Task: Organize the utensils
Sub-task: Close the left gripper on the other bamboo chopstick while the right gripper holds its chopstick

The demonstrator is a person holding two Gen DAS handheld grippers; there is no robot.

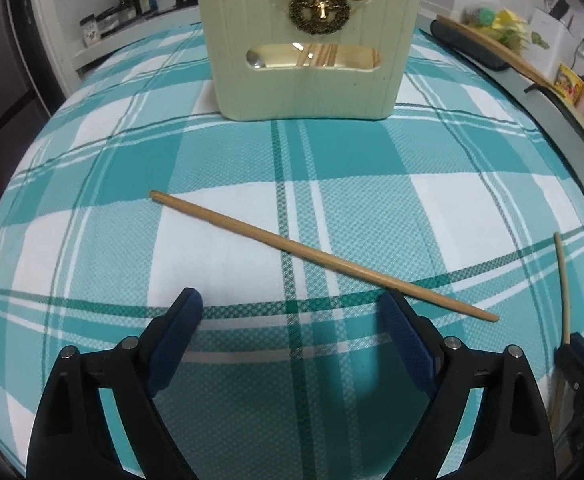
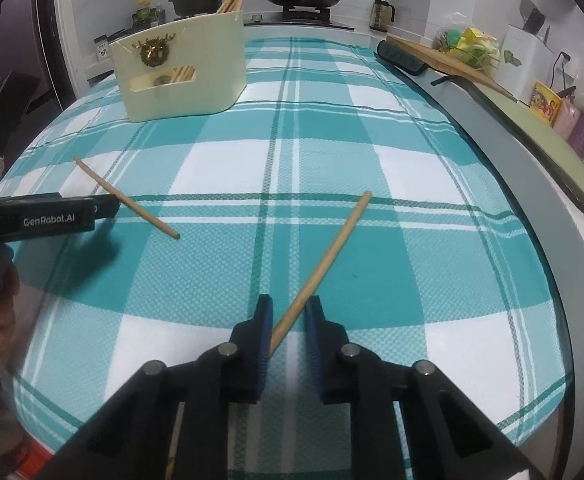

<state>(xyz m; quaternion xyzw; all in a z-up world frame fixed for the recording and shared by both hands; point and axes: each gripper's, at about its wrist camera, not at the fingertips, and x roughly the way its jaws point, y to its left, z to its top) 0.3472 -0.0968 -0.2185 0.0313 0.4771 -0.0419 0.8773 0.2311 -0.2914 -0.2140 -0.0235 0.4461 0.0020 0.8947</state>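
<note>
The left tongs (image 1: 292, 312) are standing spread wide over the checked cloth of the bench (image 1: 371, 160), pinching nothing; the loose chopstick (image 1: 311, 250) is lying just ahead of them, its long axis running slantwise from far left to near right, its thin end passing beside the right-hand finger; the left hand is the nearer one. The right tongs (image 2: 288, 320) are narrowed around another chopstick (image 2: 327, 256), which seems pinched; the cream holder (image 1: 307, 48) is waiting further back.

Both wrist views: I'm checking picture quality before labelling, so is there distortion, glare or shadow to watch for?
Left wrist view: fisheye bows the tablecloth; glare on the holder window. Right wrist view: same bowing, and the left gripper casts a soft shadow on the cloth.
</note>
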